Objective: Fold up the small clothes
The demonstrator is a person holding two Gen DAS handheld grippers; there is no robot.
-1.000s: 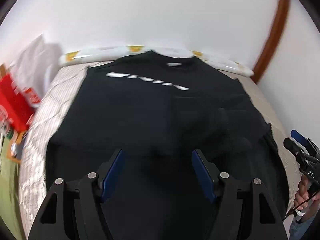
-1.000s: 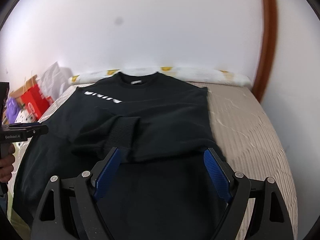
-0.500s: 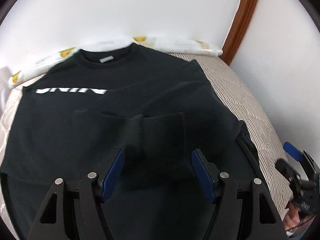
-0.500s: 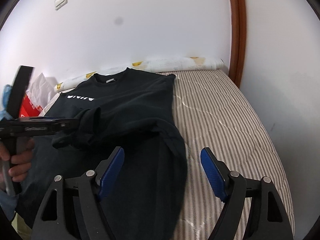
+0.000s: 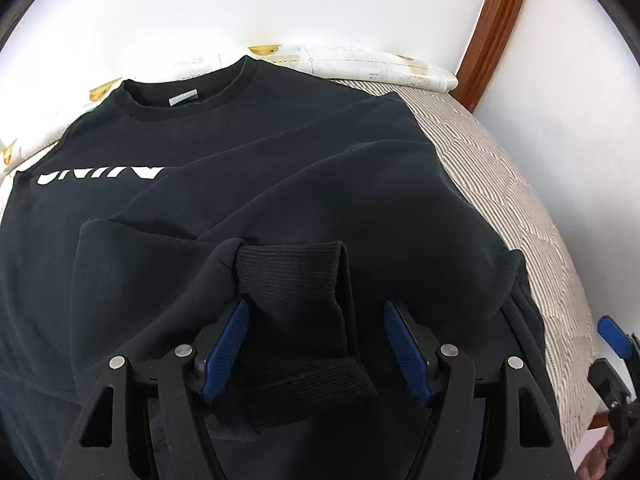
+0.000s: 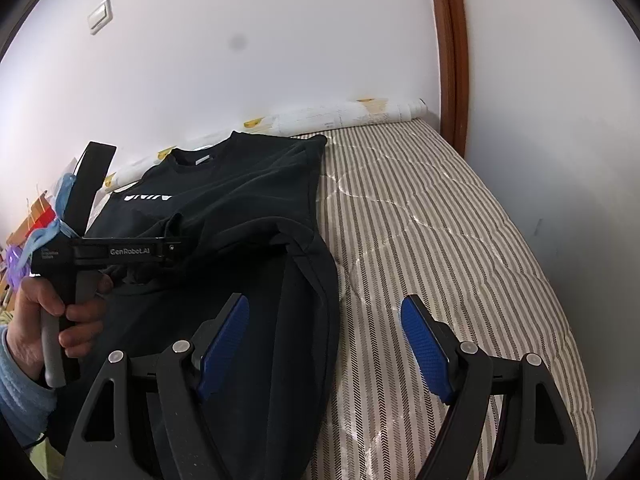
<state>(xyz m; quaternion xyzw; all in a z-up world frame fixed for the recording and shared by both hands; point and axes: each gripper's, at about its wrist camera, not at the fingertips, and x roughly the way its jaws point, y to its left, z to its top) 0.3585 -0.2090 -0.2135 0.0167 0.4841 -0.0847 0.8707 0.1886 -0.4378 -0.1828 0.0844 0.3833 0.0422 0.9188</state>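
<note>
A black sweatshirt (image 5: 280, 152) with white chest lettering lies front up on a striped mattress (image 5: 500, 184), collar toward the wall. Its sleeves are folded in across the body. A ribbed sleeve cuff (image 5: 296, 288) lies between the open jaws of my left gripper (image 5: 316, 344), which hovers low over it. My right gripper (image 6: 324, 340) is open and empty, over the sweatshirt's right edge (image 6: 320, 264) and the mattress (image 6: 440, 220). The left gripper (image 6: 120, 252) shows in the right wrist view, held in a hand.
A rolled white quilt (image 6: 332, 116) lies along the white wall at the mattress head. A brown door frame (image 6: 452, 52) stands at the right. Bags and boxes (image 6: 36, 216) sit left of the bed. The mattress's front edge (image 5: 580, 400) is near.
My left gripper moved right and closer over the folded sleeve cuff, which now lies between its jaws. My right gripper swung right, off the sweatshirt's middle to its right edge.
</note>
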